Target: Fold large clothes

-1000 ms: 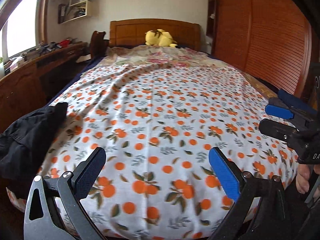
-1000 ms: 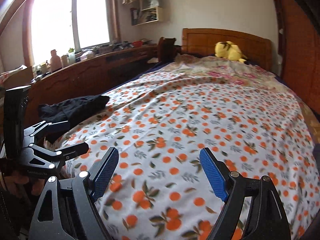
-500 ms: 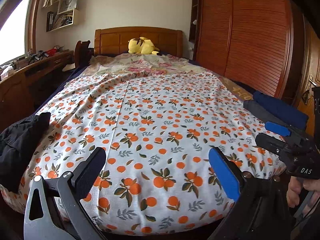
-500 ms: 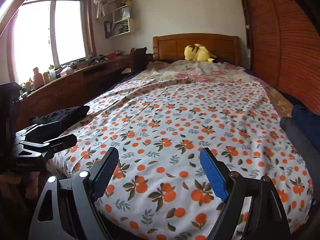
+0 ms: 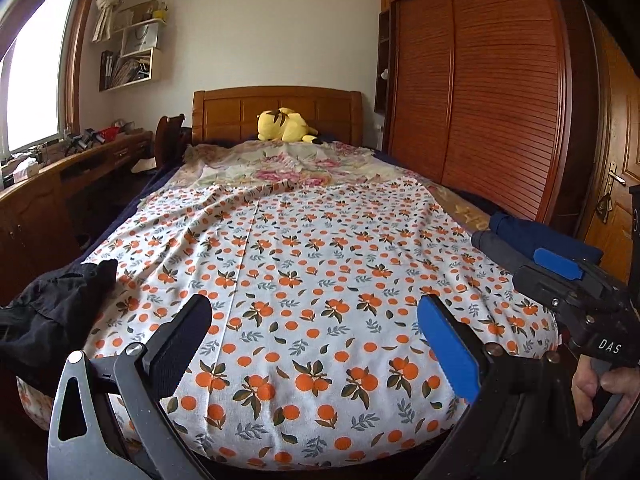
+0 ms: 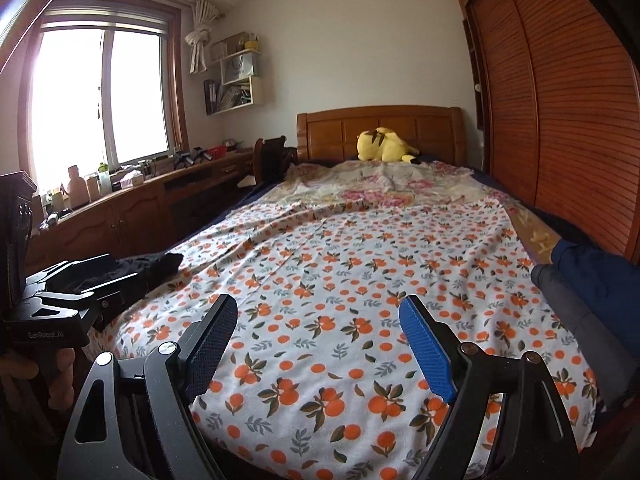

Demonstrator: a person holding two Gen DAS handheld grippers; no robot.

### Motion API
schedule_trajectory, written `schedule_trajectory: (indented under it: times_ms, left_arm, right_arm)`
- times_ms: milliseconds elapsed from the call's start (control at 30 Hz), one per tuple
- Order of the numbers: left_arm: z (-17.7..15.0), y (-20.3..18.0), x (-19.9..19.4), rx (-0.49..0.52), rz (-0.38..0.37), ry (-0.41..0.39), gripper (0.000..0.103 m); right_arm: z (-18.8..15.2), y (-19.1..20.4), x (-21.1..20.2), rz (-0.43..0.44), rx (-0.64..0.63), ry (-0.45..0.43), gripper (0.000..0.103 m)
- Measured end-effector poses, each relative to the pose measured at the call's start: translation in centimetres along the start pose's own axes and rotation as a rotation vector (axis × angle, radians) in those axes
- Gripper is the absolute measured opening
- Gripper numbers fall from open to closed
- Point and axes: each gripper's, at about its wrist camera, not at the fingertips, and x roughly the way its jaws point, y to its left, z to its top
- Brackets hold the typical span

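A crumpled black garment (image 5: pixel 56 312) lies on the bed's near left corner; it also shows in the right wrist view (image 6: pixel 152 266). Folded navy clothes (image 5: pixel 536 236) and grey clothes (image 5: pixel 496 246) lie at the bed's right edge, also in the right wrist view (image 6: pixel 596 276). My left gripper (image 5: pixel 316 320) is open and empty, above the foot of the bed. My right gripper (image 6: pixel 318 324) is open and empty beside it. Each gripper shows in the other's view, the right one (image 5: pixel 560 276) and the left one (image 6: pixel 80 280).
The bed (image 5: pixel 320 240) has a white sheet with orange fruit print, a floral quilt (image 5: pixel 288 164) and a yellow plush toy (image 5: pixel 286 126) by the headboard. A wooden desk (image 6: pixel 132 208) runs along the left wall. A wooden wardrobe (image 5: pixel 480 100) stands on the right.
Both grippers have pulled back and tilted up from the bed, so more of the room and the folded clothes at the right show. Both stayed open.
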Motion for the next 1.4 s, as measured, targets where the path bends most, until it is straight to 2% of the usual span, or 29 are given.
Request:
schedule_trajectory:
  times_ms: [333, 533, 1400]
  left_arm:
    - [1.8, -0.9, -3.4, 0.000, -0.004, -0.089, 0.103]
    - [2.1, -1.1, -4.8, 0.000, 0.020, -0.127, 0.103]
    - [1.6, -0.7, -4.3, -0.003, 0.039, -0.114, 0.103]
  right_arm:
    - [0.8, -0.3, -3.9, -0.039, 0.001, -0.089, 0.085]
    - [0.8, -0.8, -5.3, -0.065, 0.003, -0.117, 0.085]
    - [0.9, -0.3, -4.9, -0.073, -0.004, -0.102, 0.085]
